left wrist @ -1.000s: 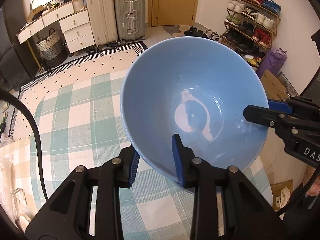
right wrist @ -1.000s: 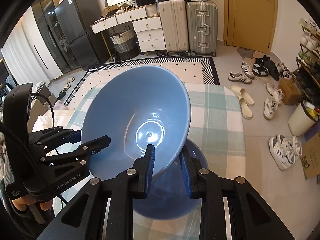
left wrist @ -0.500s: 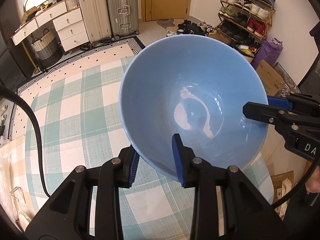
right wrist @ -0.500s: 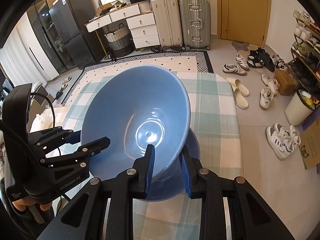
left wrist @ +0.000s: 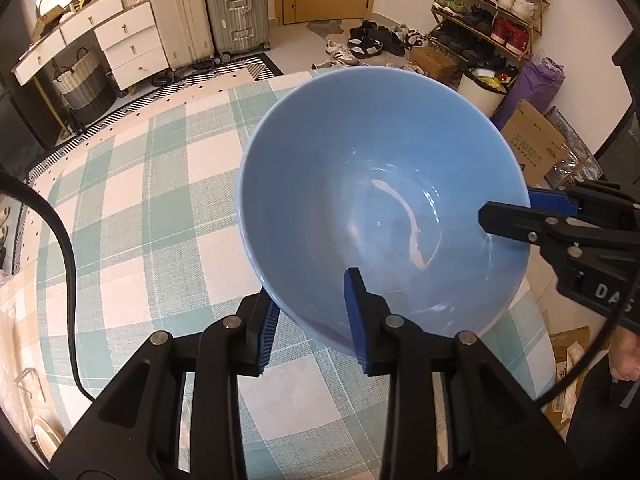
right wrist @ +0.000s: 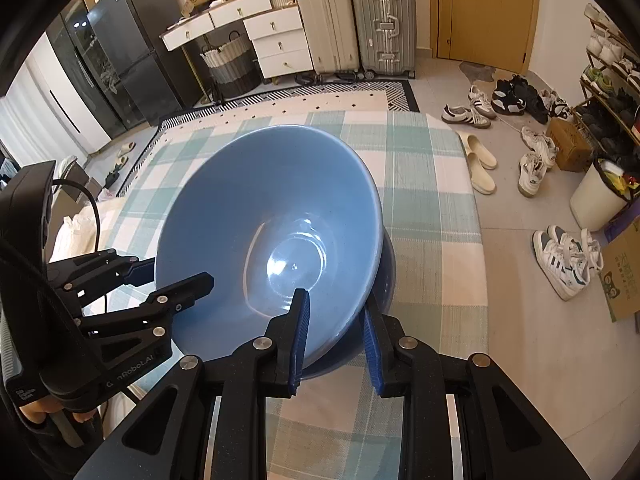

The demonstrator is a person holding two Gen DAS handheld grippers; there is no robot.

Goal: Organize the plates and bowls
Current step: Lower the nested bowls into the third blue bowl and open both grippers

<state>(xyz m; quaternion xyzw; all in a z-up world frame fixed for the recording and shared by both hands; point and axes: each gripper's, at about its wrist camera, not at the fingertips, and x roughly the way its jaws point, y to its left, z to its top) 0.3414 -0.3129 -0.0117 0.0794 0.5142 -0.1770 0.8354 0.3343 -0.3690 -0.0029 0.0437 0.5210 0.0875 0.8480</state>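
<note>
Left wrist view showed the left gripper with its fingers pinching the near rim of a light blue bowl, one finger inside the wall and one outside. The bowl was tilted and held above the desk, which wore a green-and-white checked cloth. At the right, the right gripper clamped the opposite rim. No other dishes showed on the cloth in this view.

Right wrist view showed the right gripper with its fingers pinching the bowl's near rim, and the left gripper gripping the rim at the left. Under the bowl's near right edge lay a darker blue dish on the desk, looking like a plate or a second bowl; I could not tell which, nor whether the two touched.

By my judgement, the bowl was close over that dish but not yet seated. What was left seemed to be levelling it, setting it down onto the dish and releasing both grips. Whether other plates or bowls awaited sorting could not be told.
</note>
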